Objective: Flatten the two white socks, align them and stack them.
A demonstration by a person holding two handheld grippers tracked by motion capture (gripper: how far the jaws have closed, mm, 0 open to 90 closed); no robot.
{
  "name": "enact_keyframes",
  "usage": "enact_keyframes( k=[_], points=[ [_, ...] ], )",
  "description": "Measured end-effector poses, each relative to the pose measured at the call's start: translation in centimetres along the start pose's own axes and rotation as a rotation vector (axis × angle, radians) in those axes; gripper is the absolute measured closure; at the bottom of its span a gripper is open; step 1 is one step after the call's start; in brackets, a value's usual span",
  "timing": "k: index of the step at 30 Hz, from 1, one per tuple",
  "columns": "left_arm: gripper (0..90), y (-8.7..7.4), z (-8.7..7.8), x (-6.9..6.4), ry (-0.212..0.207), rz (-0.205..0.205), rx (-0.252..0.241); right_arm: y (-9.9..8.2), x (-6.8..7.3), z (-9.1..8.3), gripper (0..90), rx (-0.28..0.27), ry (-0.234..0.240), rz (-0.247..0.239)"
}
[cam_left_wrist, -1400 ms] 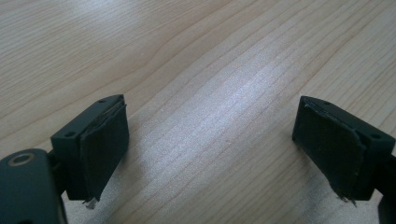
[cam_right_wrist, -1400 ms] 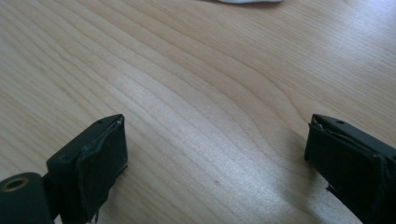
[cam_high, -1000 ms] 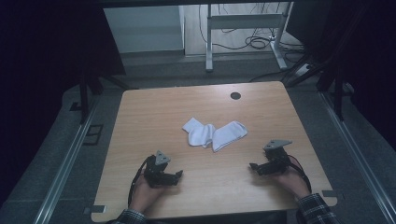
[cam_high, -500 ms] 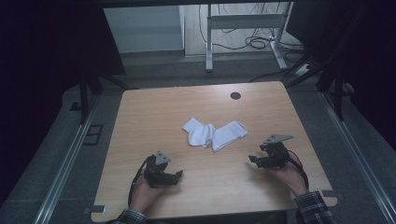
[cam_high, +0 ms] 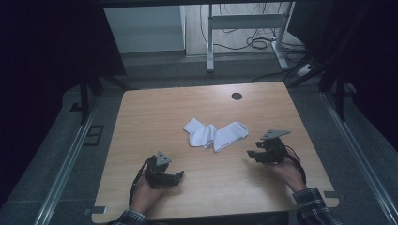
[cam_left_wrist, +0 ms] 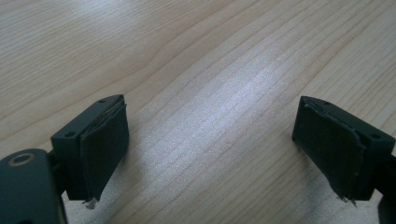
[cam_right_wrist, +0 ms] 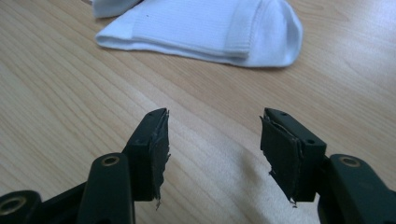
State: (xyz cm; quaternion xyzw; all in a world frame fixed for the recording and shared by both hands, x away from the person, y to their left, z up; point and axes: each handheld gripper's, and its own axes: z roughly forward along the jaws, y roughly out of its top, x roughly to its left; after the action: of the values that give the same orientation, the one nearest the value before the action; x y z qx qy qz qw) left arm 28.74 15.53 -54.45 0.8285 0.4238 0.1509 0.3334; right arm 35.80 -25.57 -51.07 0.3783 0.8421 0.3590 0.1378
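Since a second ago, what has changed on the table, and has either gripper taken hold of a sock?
The right gripper has edged up-table toward the near sock, and its jaws have just been closing, with nothing between them; they remain apart. No sock has been gripped. The left gripper stayed put, open over bare wood, and both socks lie unmoved, overlapping mid-table.

Your left gripper rests near the table's front edge, jaws wide with nothing between, while your right gripper, toward the right edge, has just been closing on nothing.
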Motion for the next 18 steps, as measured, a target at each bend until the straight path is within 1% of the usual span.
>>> enact_keyframes(
  k=[1, 2, 4, 8, 11, 12, 14, 15, 16, 18],
  points=[
    [11.1, 0.0, 0.0, 0.0, 0.0, 0.0, 0.0, 0.2, 0.0, 0.1, 42.8, -0.004, 0.001, -0.007],
    [11.1, 0.0, 0.0, 0.0, 0.0, 0.0, 0.0, 0.5, -0.1, 0.2, 45.5, -0.001, -0.007, -0.028],
    [11.1, 0.0, 0.0, 0.0, 0.0, 0.0, 0.0, 0.7, -0.1, 0.3, 45.6, 0.001, -0.008, -0.025],
    [11.1, 0.0, 0.0, 0.0, 0.0, 0.0, 0.0, 1.6, -0.3, 0.8, 49.0, 0.009, -0.02, -0.024],
    [11.1, 0.0, 0.0, 0.0, 0.0, 0.0, -0.002, 2.4, -0.6, 1.3, 48.5, 0.008, -0.016, 0.003],
    [11.1, 0.0, 0.0, 0.0, 0.0, 0.0, -0.002, 3.0, -0.8, 1.7, 46.5, 0.005, -0.017, 0.0],
    [11.1, 0.0, 0.0, 0.0, 0.0, -0.001, -0.002, 3.3, -0.8, 1.9, 46.4, -0.002, -0.013, 0.003],
    [11.1, 0.0, 0.0, 0.0, 0.0, 0.0, -0.002, 3.6, -0.9, 2.1, 46.5, 0.0, -0.008, 0.008],
    [11.1, 0.0, 0.0, 0.0, 0.0, -0.001, -0.002, 4.4, -1.1, 2.3, 48.5, -0.004, -0.003, 0.021],
    [11.1, 0.0, 0.0, 0.0, 0.0, 0.0, -0.002, 4.7, -1.2, 2.4, 50.0, -0.009, -0.003, 0.026]
  ],
)
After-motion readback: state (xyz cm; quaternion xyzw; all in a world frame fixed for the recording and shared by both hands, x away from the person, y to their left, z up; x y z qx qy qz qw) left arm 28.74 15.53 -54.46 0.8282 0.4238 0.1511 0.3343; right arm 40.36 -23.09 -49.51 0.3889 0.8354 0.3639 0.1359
